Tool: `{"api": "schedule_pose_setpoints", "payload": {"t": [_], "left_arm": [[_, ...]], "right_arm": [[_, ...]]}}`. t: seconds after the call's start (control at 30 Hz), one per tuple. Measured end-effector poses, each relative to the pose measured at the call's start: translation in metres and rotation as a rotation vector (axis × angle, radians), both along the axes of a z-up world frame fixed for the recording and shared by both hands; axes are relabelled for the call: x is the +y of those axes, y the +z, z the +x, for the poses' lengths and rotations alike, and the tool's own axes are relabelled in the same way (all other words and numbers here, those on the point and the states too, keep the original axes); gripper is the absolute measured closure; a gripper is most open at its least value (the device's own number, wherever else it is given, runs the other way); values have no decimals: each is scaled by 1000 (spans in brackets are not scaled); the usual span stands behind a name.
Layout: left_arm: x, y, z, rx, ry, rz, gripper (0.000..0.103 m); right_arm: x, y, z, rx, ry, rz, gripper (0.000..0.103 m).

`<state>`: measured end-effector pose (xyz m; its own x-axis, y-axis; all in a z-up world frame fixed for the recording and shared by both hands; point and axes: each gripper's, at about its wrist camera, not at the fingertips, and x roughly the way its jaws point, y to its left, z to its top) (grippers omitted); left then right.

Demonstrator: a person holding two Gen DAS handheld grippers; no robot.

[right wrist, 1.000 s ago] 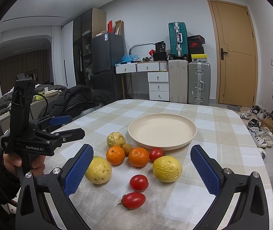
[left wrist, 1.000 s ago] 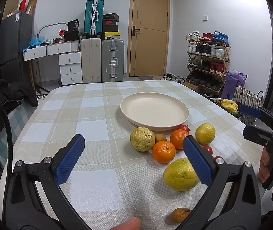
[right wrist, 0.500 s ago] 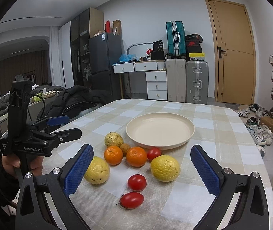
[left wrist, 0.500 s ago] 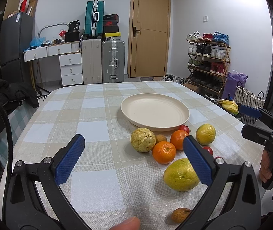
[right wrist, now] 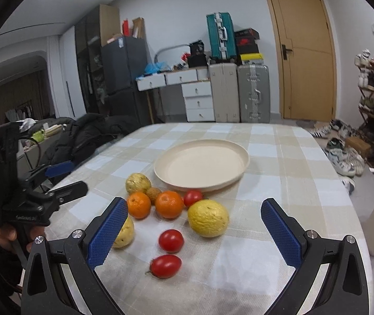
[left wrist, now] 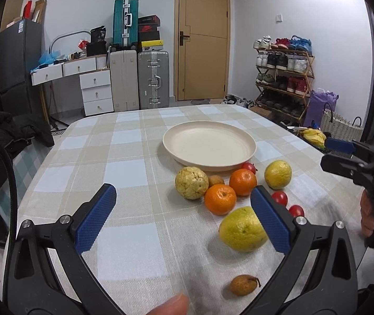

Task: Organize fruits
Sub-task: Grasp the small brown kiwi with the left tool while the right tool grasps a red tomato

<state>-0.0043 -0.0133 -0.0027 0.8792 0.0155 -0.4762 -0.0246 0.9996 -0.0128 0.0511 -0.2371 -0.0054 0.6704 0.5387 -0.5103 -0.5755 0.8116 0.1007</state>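
Both grippers hover with fingers spread and empty above a checked table [right wrist: 278, 157] strewn with fruit. Nearest the right gripper [right wrist: 194, 231], two tomatoes [right wrist: 171, 240] lie between its fingers, a yellow citrus [right wrist: 208, 218] just beyond. The left gripper [left wrist: 183, 219] stands with another yellow citrus [left wrist: 240, 229] by its right finger. Further off, two oranges [right wrist: 168, 204] and a knobbly fruit [right wrist: 138, 183] crowd the near rim of the bare plate [right wrist: 239, 173], where the fruit probably belongs.

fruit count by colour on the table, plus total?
Orange: 2
Red tomatoes: 3
Yellow, large: 3
Brown, small: 2
Total: 10, none on the plate.
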Motion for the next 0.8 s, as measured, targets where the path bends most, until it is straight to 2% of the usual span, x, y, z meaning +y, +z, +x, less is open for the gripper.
{"api": "schedule_pose_setpoints", "payload": {"t": [0.1, 0.23, 0.33, 0.37, 0.47, 0.57, 0.67, 0.73, 0.8], "left_arm": [[-4, -4, -5, 35, 6, 5, 1], [-11, -10, -13, 80, -15, -14, 1], [-20, -14, -19, 96, -20, 1, 1], [-23, -15, -21, 104, -30, 7, 1], [-29, -19, -24, 131, -47, 36, 1], [-31, -22, -25, 157, -80, 33, 1], [-30, -26, -25, 184, -113, 11, 5], [-30, -29, -23, 200, -110, 21, 11], [-32, -33, -22, 228, -121, 18, 12]], "right_arm": [[0, -8, -1, 51, -18, -57, 0], [5, -26, 1, 177, 23, -91, 0], [11, -35, -2, 195, 48, -115, 1], [13, -37, -4, 207, 67, -118, 4], [22, -45, -6, 258, 125, -132, 23], [28, -53, -9, 295, 165, -137, 23], [34, -57, -11, 304, 183, -135, 25], [37, -57, -12, 308, 193, -138, 32], [40, -58, -12, 315, 194, -142, 39]]}}
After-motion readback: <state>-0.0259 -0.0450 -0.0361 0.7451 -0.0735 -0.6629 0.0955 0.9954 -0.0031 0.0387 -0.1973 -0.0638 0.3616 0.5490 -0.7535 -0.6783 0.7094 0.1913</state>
